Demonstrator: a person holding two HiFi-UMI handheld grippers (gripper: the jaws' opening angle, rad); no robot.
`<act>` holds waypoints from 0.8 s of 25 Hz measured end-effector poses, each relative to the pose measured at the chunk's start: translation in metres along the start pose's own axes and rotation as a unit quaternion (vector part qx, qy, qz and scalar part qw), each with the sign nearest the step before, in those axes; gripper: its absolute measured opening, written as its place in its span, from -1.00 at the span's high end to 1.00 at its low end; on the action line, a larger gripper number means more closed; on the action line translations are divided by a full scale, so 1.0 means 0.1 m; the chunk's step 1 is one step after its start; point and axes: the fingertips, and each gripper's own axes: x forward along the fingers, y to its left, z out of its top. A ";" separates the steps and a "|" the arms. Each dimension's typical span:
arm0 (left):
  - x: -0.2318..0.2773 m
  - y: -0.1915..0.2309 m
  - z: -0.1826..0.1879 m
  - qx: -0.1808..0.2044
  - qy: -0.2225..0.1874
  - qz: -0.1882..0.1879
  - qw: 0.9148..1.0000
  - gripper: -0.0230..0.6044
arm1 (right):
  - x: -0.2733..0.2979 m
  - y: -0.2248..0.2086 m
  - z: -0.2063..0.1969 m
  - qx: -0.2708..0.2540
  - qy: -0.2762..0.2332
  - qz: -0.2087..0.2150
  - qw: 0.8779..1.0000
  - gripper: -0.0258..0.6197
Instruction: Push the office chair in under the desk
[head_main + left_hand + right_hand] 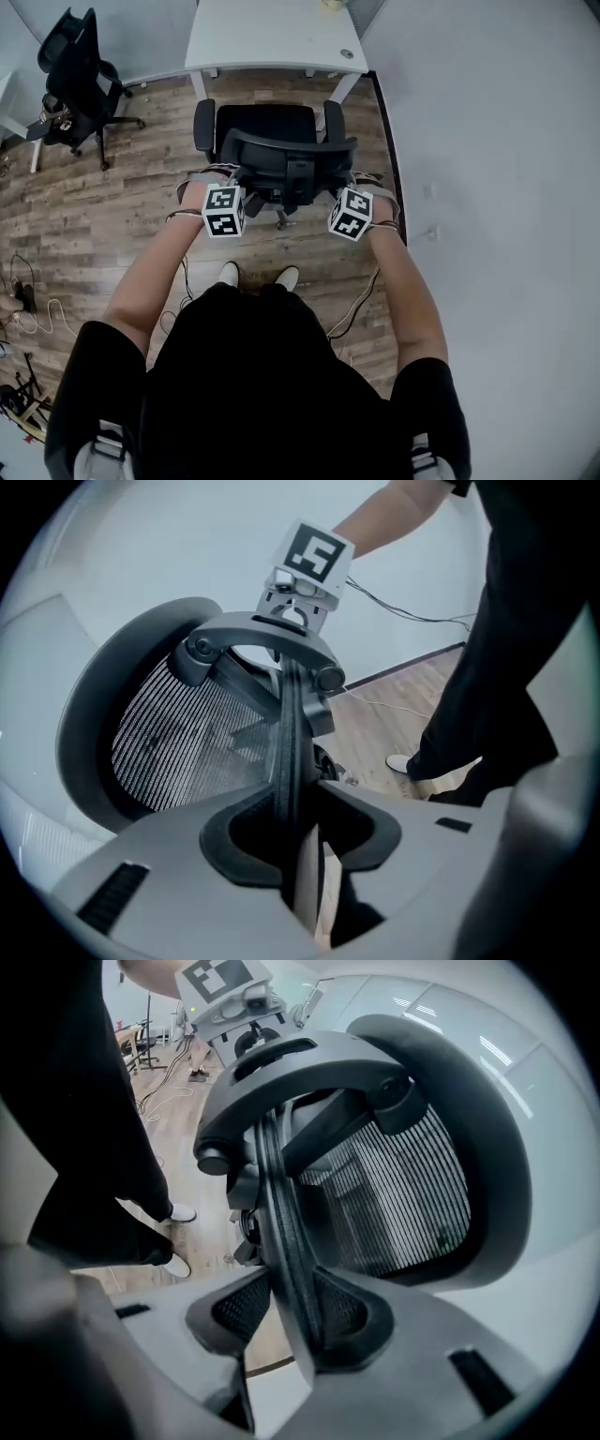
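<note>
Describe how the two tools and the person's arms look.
The left tool and right tool have light grey bodies with black, textured pads. Each carries a white cube printed with black square markers. Thin cables trail from them to the floor. The person wears a black short-sleeved top.

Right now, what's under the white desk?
Only its white legs and floor show below the desk; the chair stands just short of it. The tabletop covers the rest.
</note>
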 end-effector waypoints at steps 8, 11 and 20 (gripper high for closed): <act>0.18 0.46 -0.11 -0.028 0.029 -0.001 0.999 0.58 | 0.19 -0.45 0.03 -0.026 -0.019 -0.010 0.999 0.50; 0.24 0.60 -0.12 -0.037 0.035 0.001 0.999 0.56 | 0.25 -0.60 0.03 -0.037 -0.034 -0.018 0.999 0.50; 0.42 0.95 -0.15 -0.039 0.039 0.008 0.998 0.56 | 0.42 -0.95 0.00 -0.041 -0.045 -0.017 0.998 0.50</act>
